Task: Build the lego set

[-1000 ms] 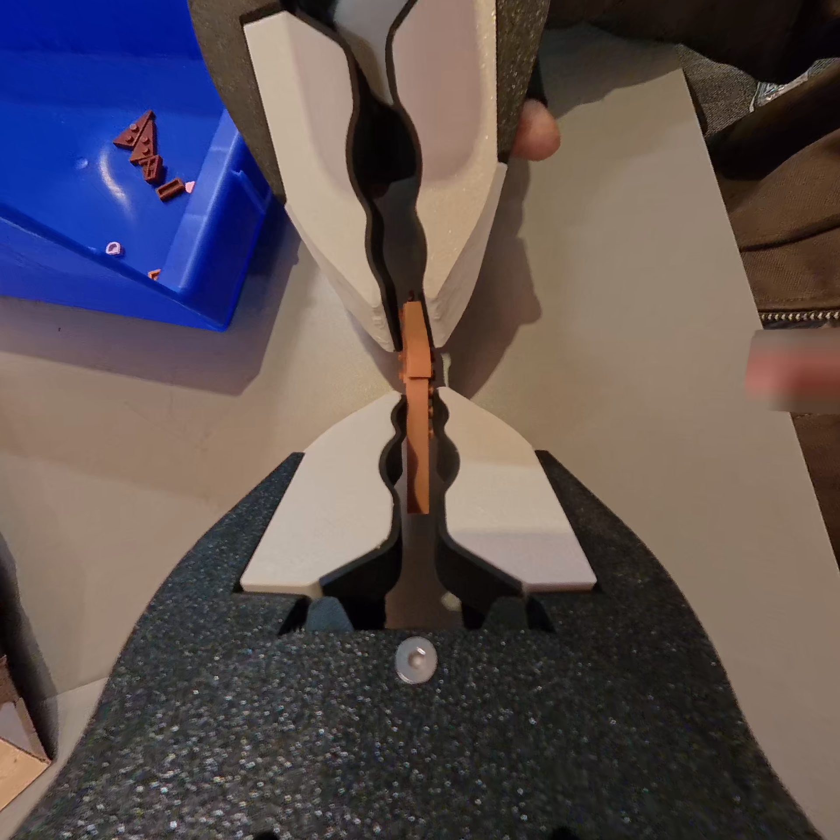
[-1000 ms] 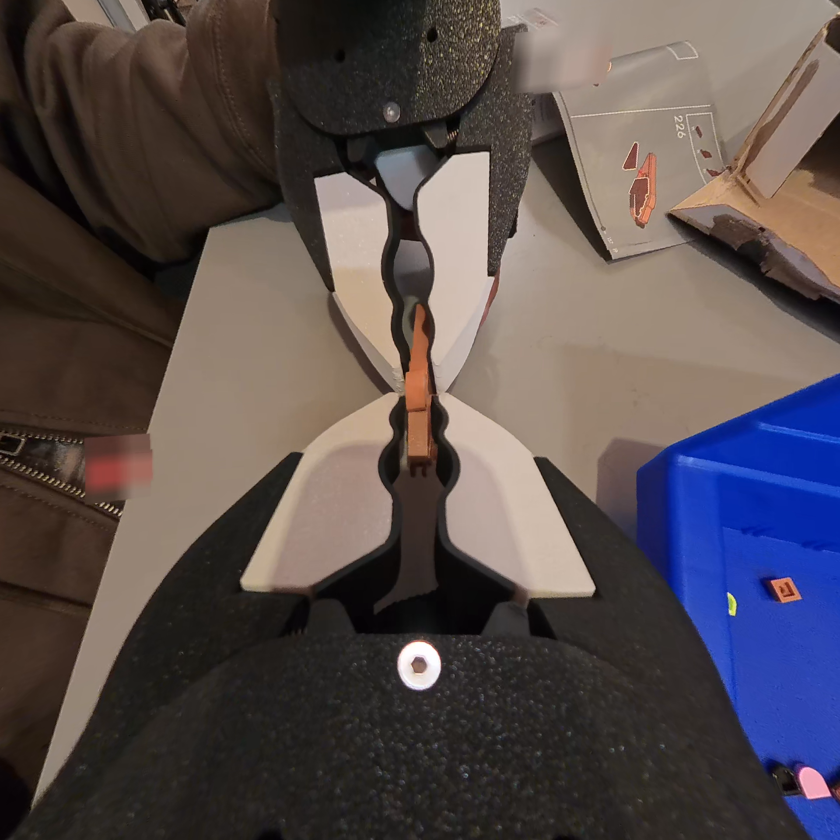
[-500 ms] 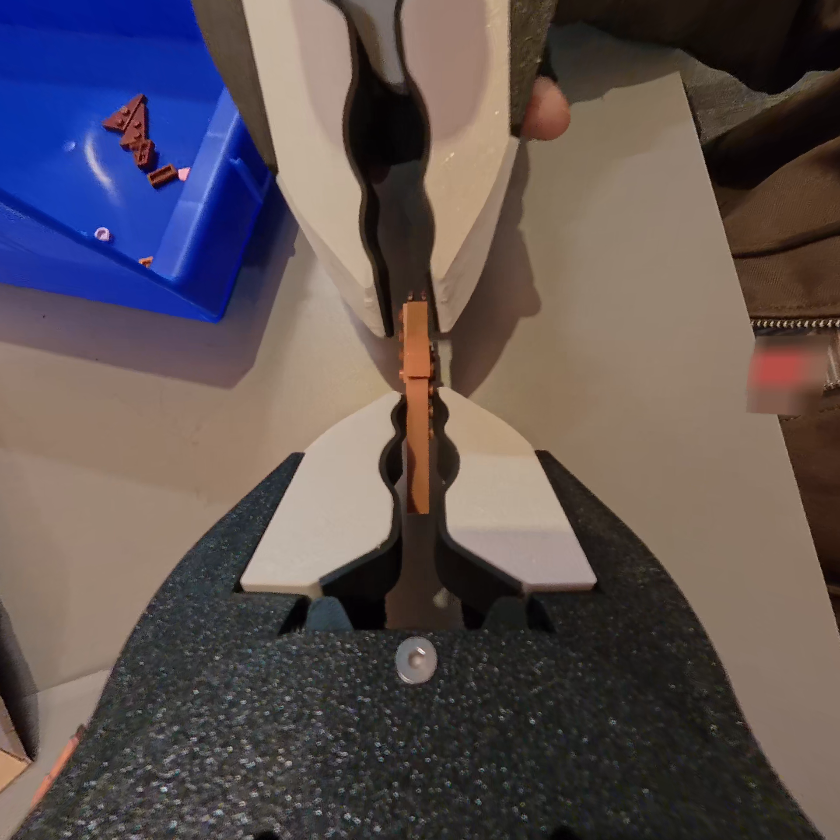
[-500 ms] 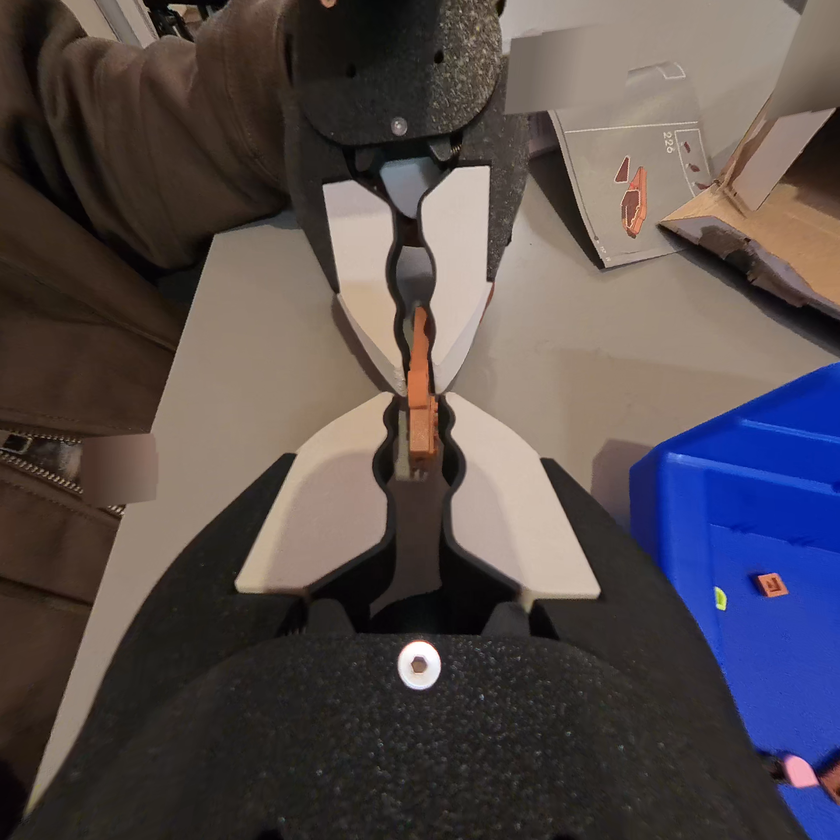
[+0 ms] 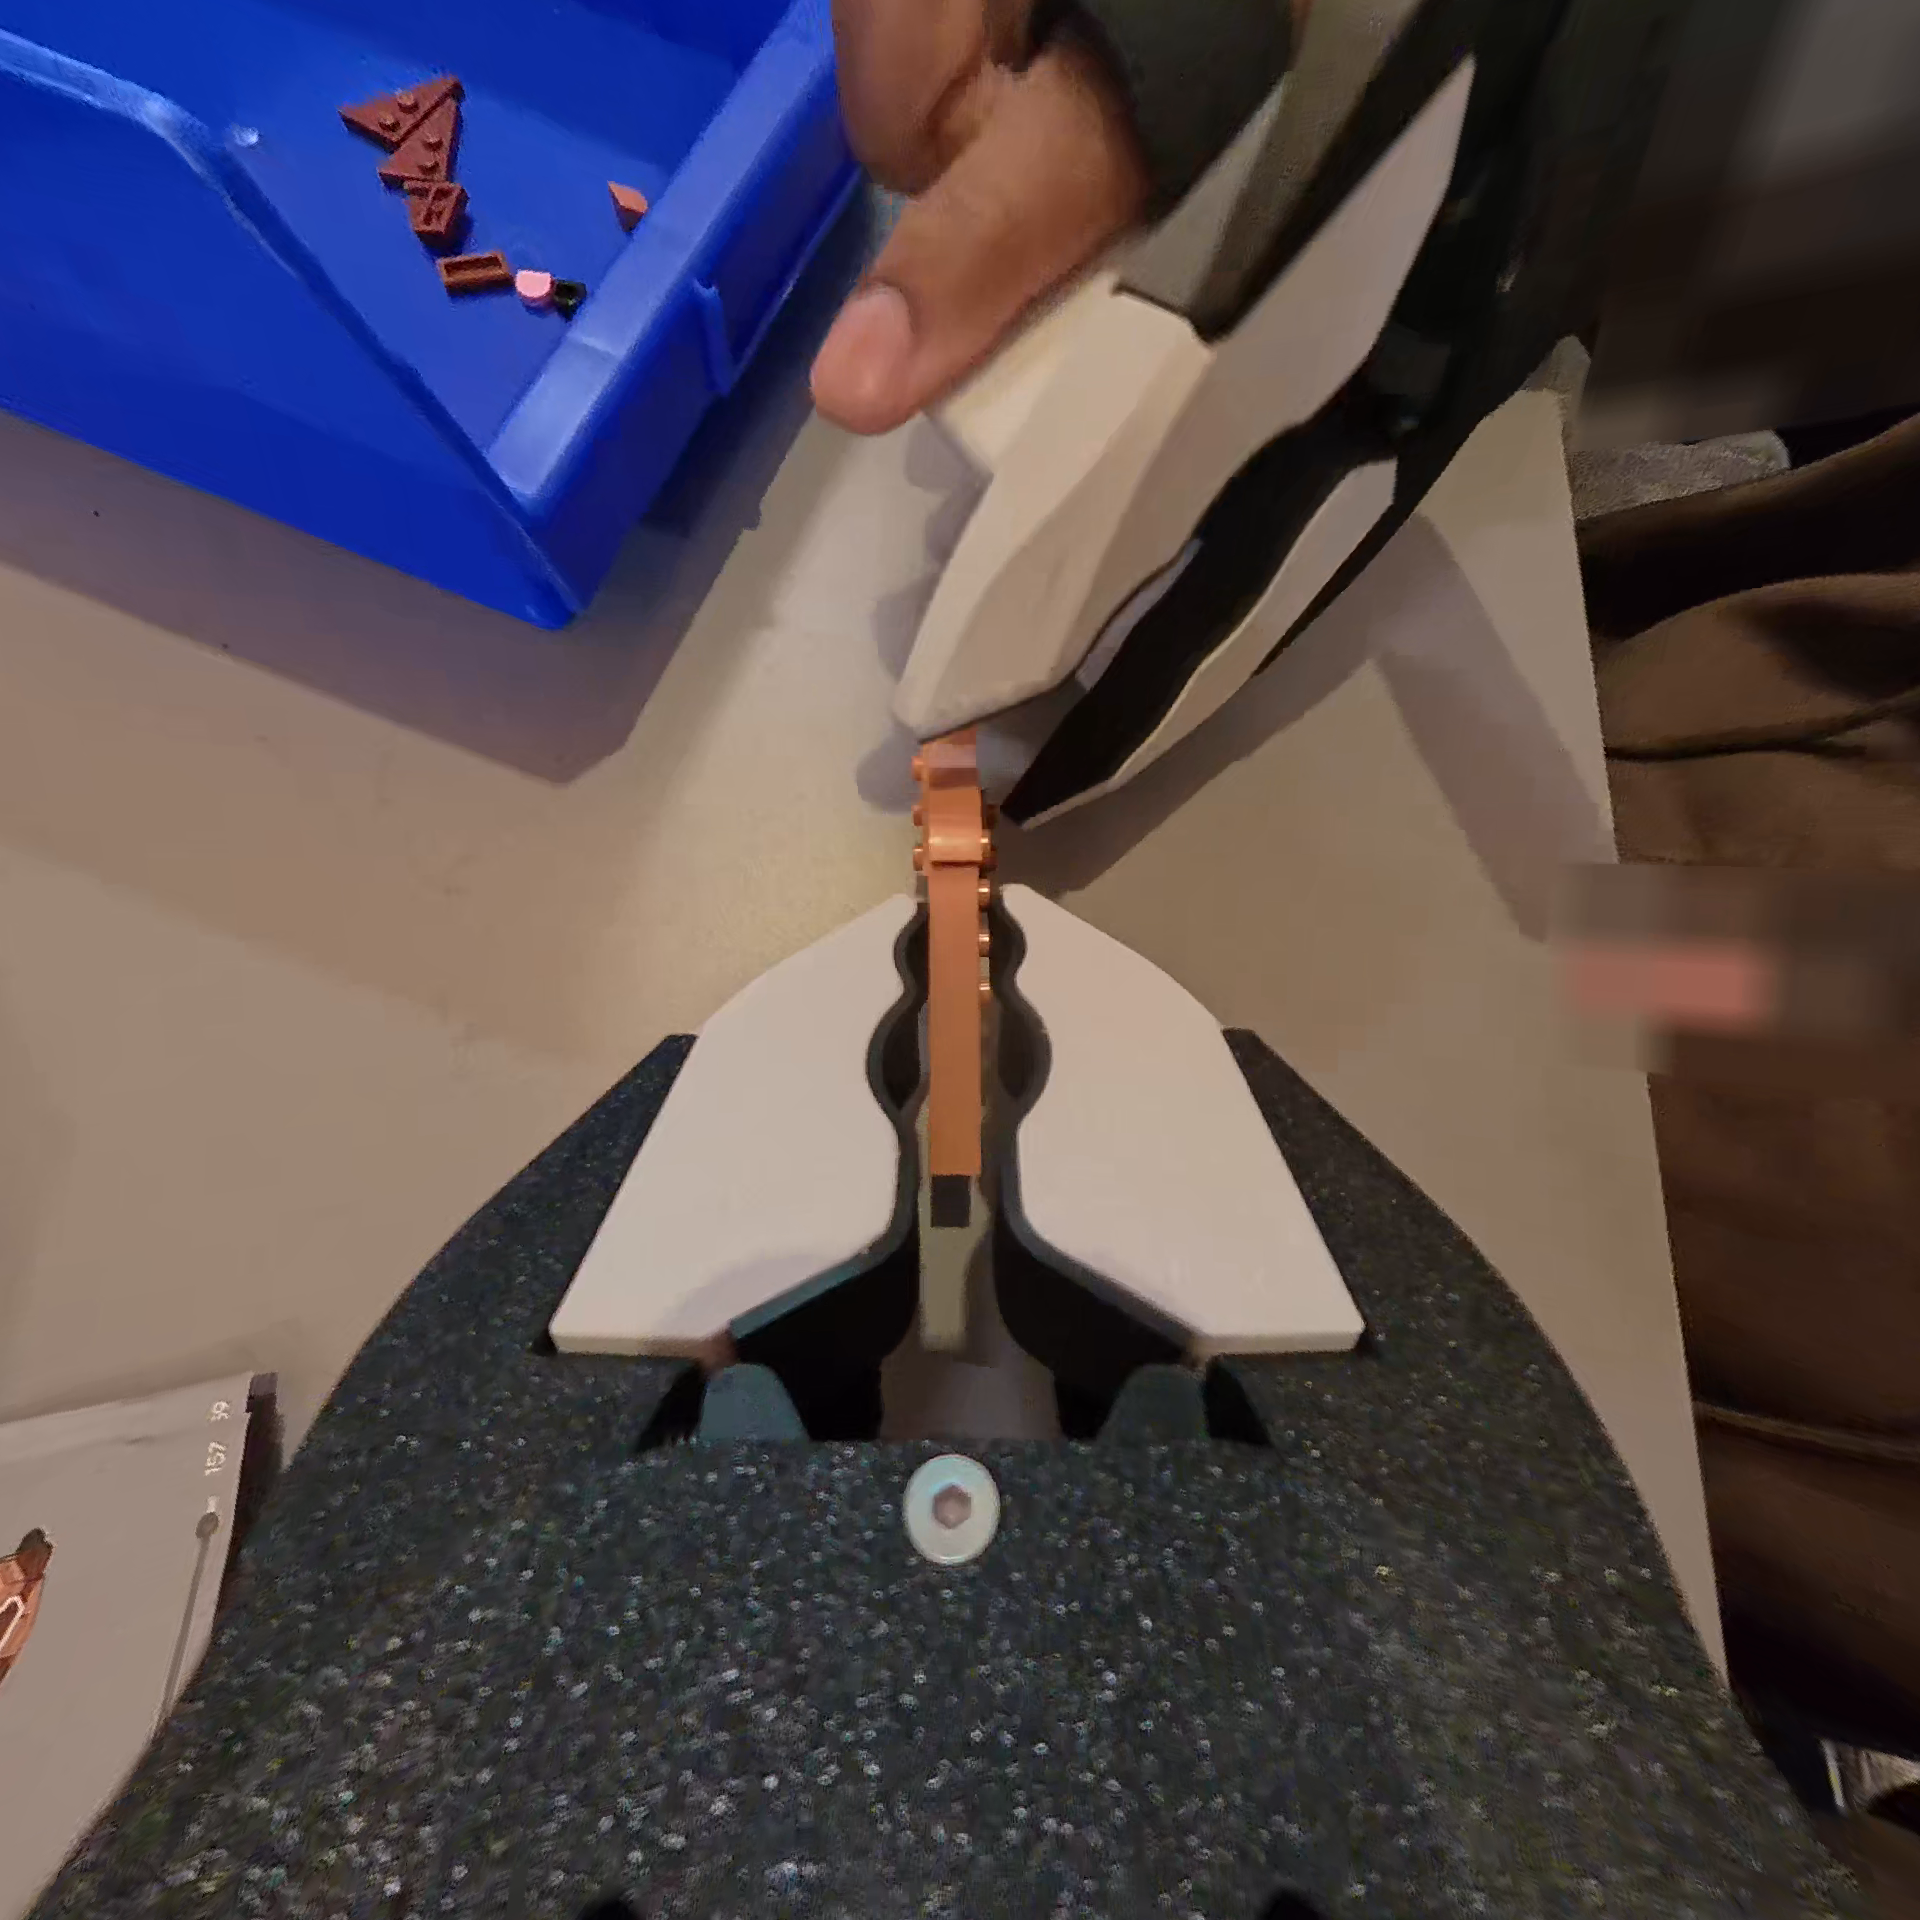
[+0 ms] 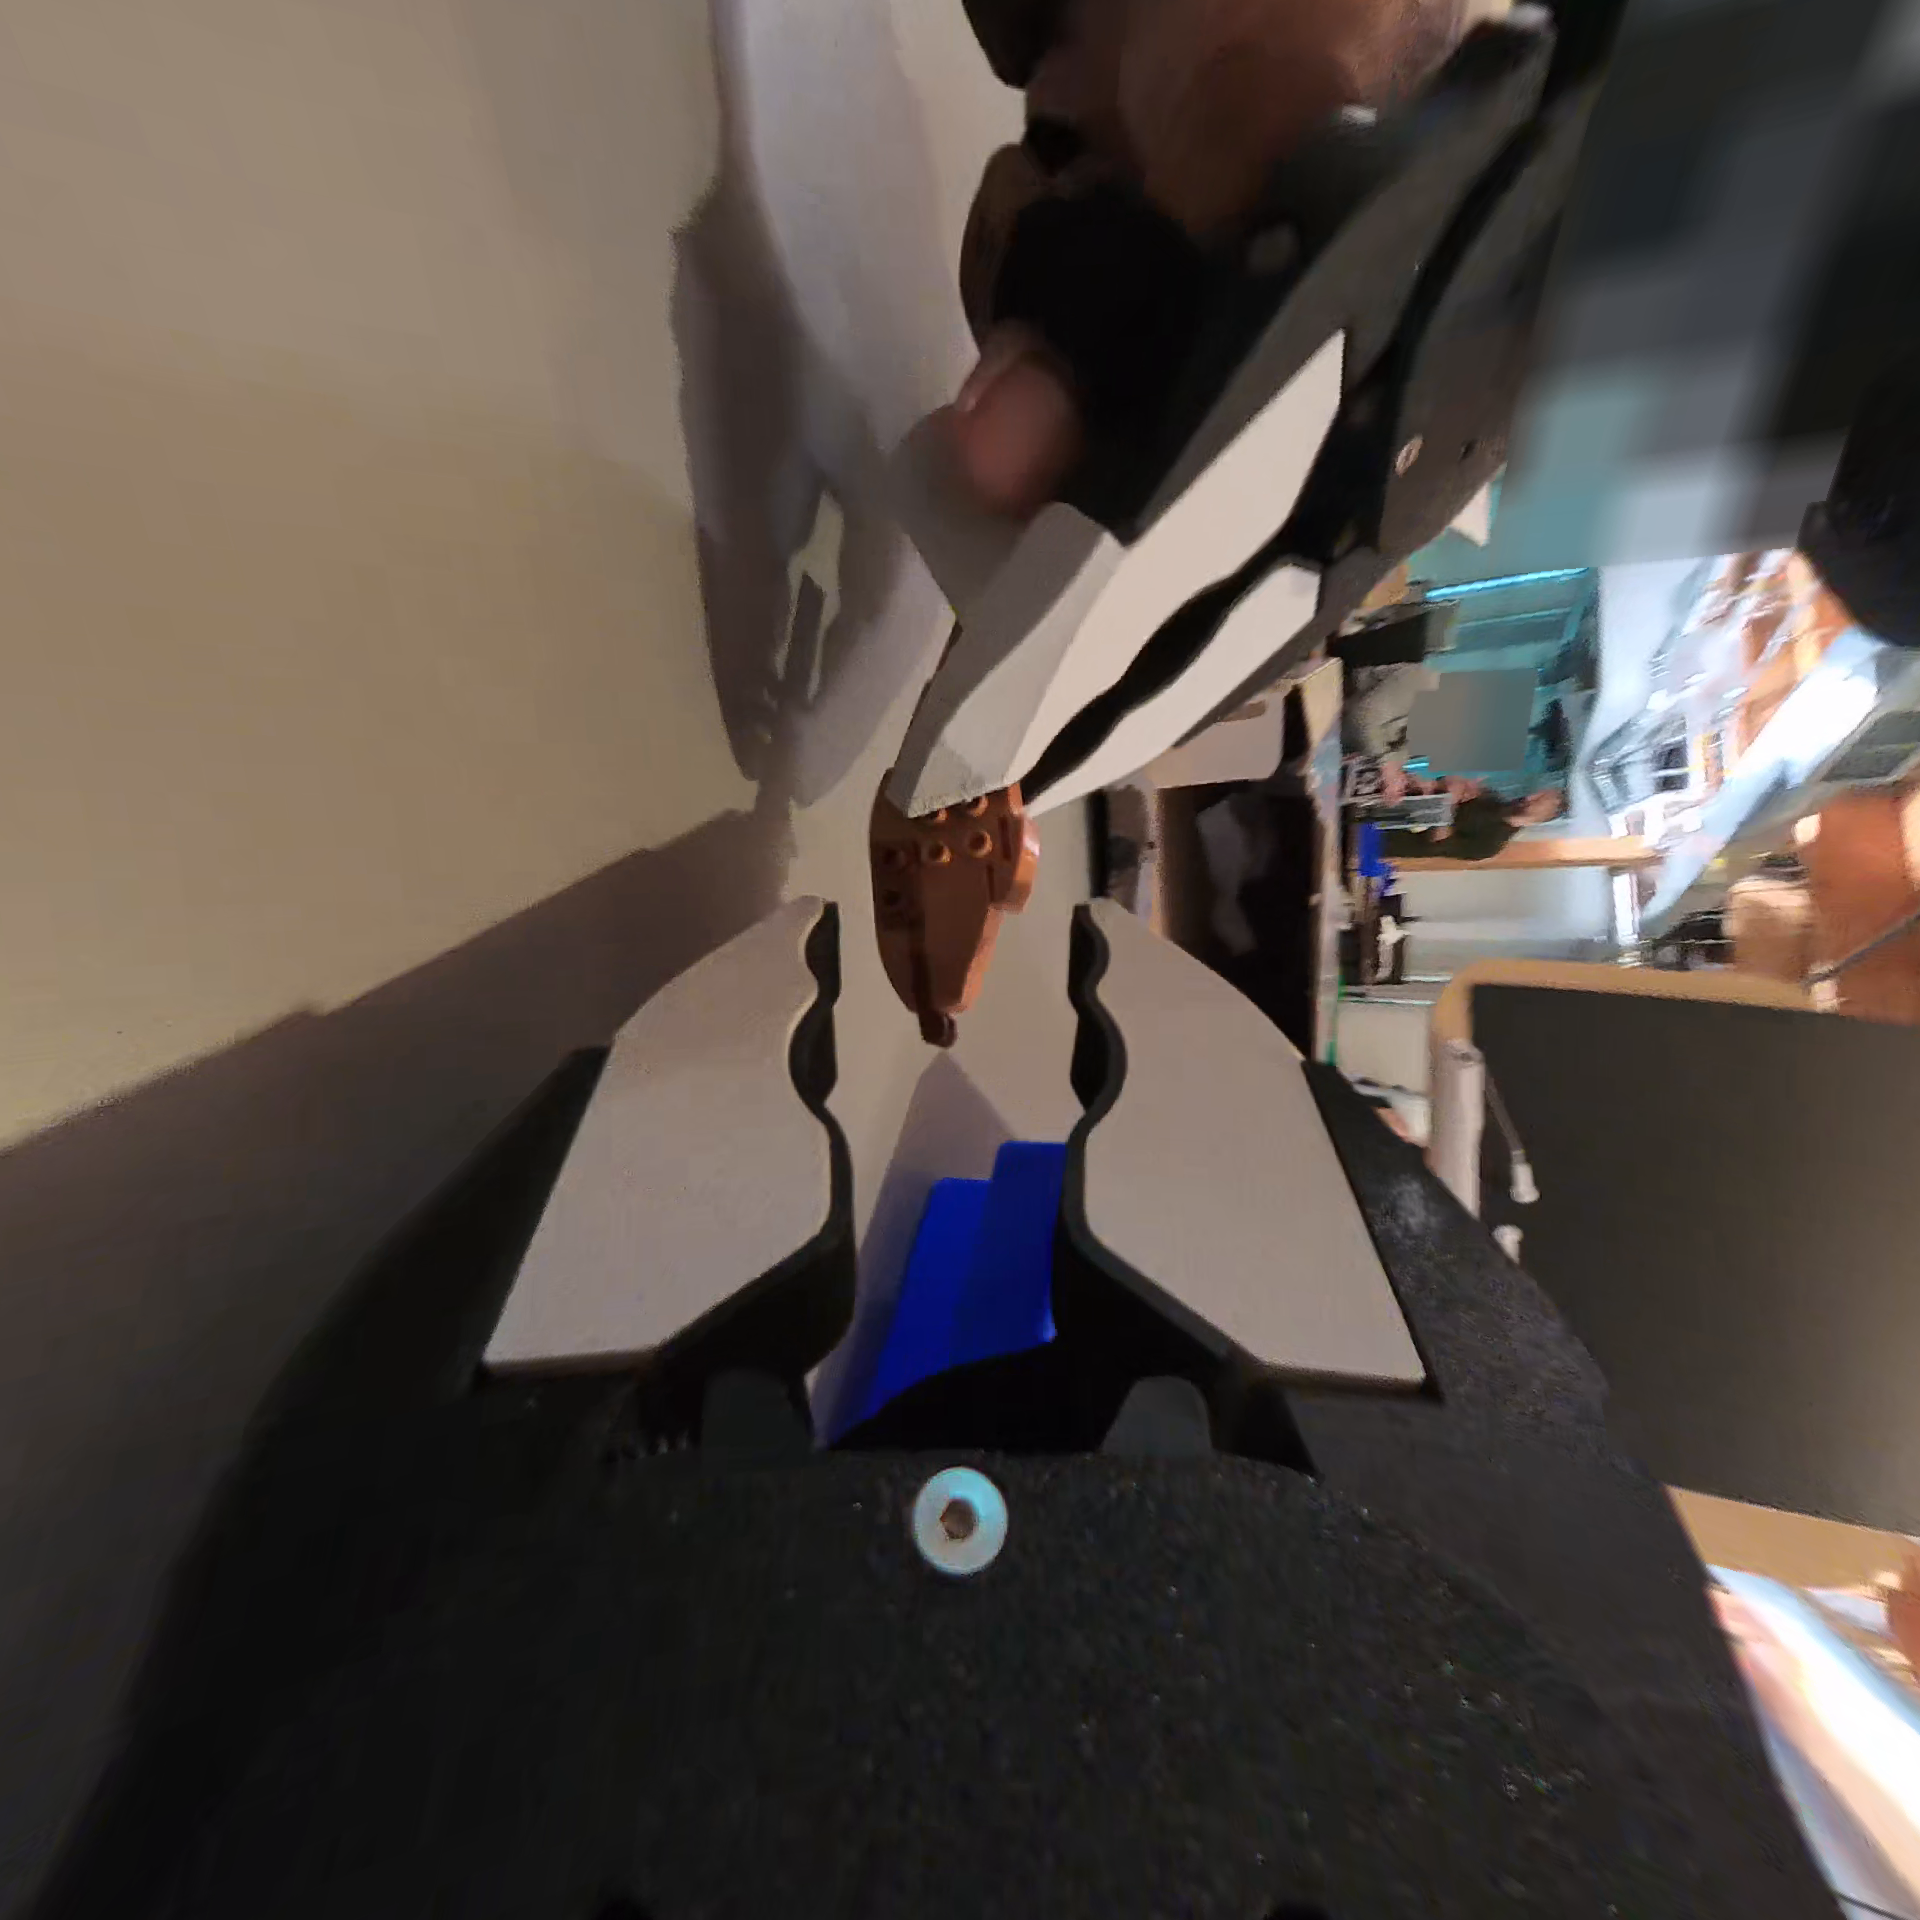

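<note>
Orange-brown studded brick piece (image 5: pixel 954 997) sat edge-on between the left gripper (image 5: pixel 958 914) fingers, both pads pressed on it, its far end poking out past the tips. Right gripper (image 6: pixel 951 920) stood wide, its fingers clear of the piece on either side. In the left view its tips hovered at the piece's far end; contact unclear. Blue bin (image 5: pixel 582 416) lay far left on the grey table (image 5: pixel 312 831), holding small dark-red bricks (image 5: pixel 421 145). Booklet corner (image 5: pixel 104 1538) near left.
</note>
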